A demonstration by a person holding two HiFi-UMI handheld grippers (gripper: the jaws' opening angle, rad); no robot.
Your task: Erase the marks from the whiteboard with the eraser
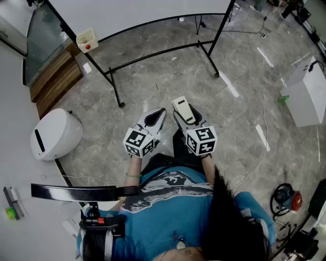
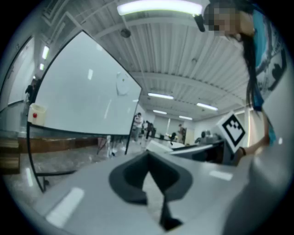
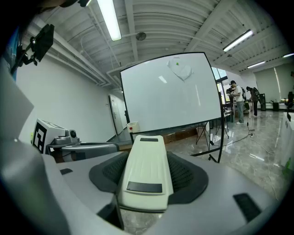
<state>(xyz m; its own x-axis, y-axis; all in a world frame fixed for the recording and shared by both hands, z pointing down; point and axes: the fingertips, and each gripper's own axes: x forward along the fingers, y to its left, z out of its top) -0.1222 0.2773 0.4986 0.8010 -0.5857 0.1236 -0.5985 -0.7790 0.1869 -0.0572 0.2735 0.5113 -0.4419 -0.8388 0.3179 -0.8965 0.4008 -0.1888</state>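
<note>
The right claw (image 1: 187, 114) is clenching on the eraser (image 1: 183, 108), a cream block with dark strips at each end. In the right gripper view the eraser (image 3: 146, 176) is filling the gap between the dark pads, so the pad faces behind it are staying mostly hidden, and its near end is running out of focus.

The left claw (image 1: 158, 115) is sitting just beside it, jaws pressed together on nothing. In its own view the left claw (image 2: 147, 157) is showing only a sliver of floor below the meeting tips.

Both claws are hovering over the marble floor (image 1: 168, 76), well apart from the whiteboard (image 1: 142, 10). In the head view the board is being cut off by the top edge, with only its lower part and black frame showing.

In the right gripper view the whiteboard (image 3: 172, 92) is standing whole, carrying one faint mark (image 3: 180, 69) near its top, too pale to read. A small cream box (image 1: 87, 40) is hanging at the board's lower corner.
</note>
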